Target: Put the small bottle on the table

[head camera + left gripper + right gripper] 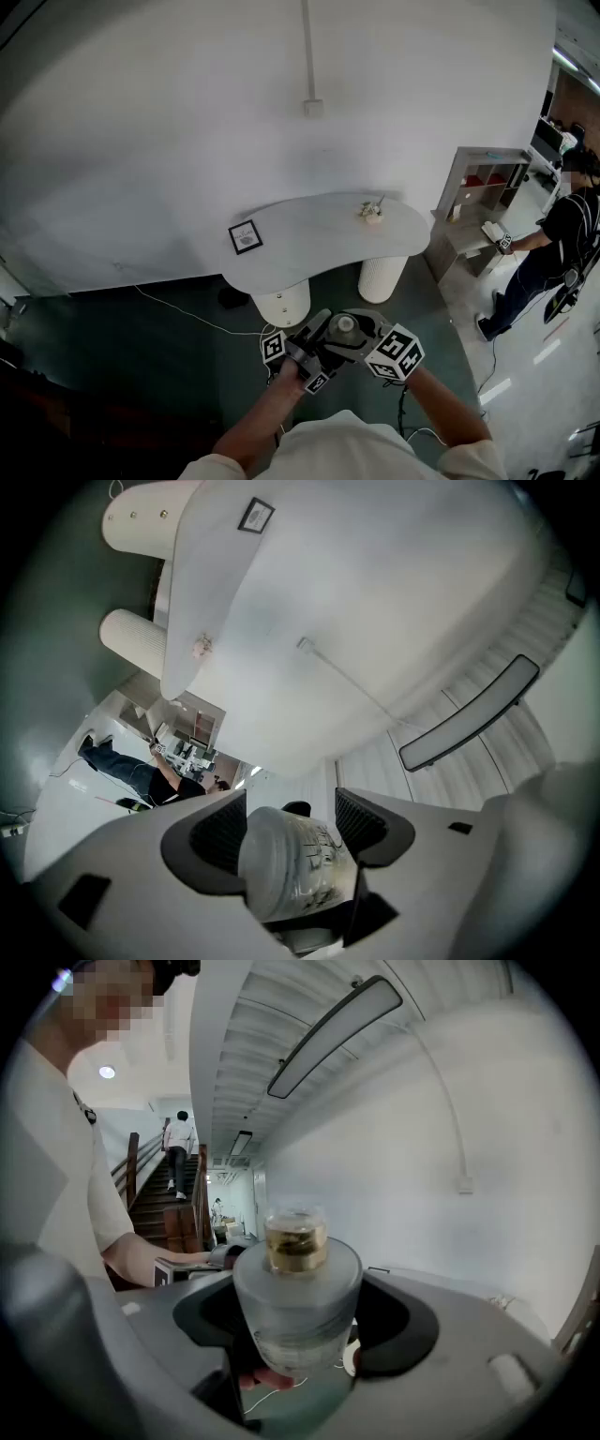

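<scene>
Location of the small bottle: in the air, close in front of the person's chest, upright, gold cap uppermost. It is not on the table, which stands well apart across the dark floor.

The frosted body is caught from two directions. The right gripper comes at it roughly level, its jaws set wide and its pads against the flanks of the body. The left gripper points steeply upward from beneath, its jaws also wide, and its ribbed pads bracket the bottle's lower end and appear to bear on it. Both grippers are therefore judged to have hold of the one bottle, and neither carries anything else.

Assessment of the step in hand: carry to the table. A double grip is secure but awkward for setting down, since the left gripper occupies the base. Recommendation — put one gripper in charge. The right is preferable, because its side hold leaves the base free. Open the left only once the right's hold is judged firm. Keep the bottle upright during the carry.

The table top is mostly bare. A small framed picture stands at its near left and a small ornament toward the right — the bare middle is the sensible landing place. Lower until the base bears fully, then open the jaws.
</scene>
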### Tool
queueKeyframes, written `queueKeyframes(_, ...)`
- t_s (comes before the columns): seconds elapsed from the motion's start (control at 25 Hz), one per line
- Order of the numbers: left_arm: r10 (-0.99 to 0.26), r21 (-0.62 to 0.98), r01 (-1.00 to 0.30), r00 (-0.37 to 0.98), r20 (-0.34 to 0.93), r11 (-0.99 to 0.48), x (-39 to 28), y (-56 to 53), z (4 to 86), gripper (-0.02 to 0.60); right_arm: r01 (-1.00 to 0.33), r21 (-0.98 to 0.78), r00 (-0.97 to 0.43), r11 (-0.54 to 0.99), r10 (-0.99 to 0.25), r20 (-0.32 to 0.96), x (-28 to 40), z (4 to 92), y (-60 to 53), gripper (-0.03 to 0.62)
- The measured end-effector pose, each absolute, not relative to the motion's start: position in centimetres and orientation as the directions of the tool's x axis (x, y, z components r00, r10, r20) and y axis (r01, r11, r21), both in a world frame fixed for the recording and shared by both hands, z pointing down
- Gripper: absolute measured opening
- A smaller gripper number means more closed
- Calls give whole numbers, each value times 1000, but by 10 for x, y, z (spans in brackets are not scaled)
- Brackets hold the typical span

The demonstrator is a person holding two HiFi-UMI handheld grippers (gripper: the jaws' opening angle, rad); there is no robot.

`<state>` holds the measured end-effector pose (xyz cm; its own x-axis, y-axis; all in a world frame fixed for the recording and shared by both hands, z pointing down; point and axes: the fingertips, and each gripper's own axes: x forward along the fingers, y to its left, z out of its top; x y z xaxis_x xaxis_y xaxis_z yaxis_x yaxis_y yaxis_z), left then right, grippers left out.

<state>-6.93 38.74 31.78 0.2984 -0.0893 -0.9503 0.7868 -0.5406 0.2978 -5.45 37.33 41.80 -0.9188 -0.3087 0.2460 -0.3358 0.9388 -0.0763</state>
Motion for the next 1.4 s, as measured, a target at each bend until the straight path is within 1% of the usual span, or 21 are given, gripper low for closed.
queueKeyframes(0.76, -113, 291, 797, 273, -955, -529, -97, 399, 330, 279, -351, -94, -912, 932, -317, 262, -79, 428, 387, 348)
queueKeyframes(1.4, -128, 321, 795, 299, -946, -515, -161, 413, 338, 279, -358, -114, -915, 927, -325, 237, -146, 436, 404, 347)
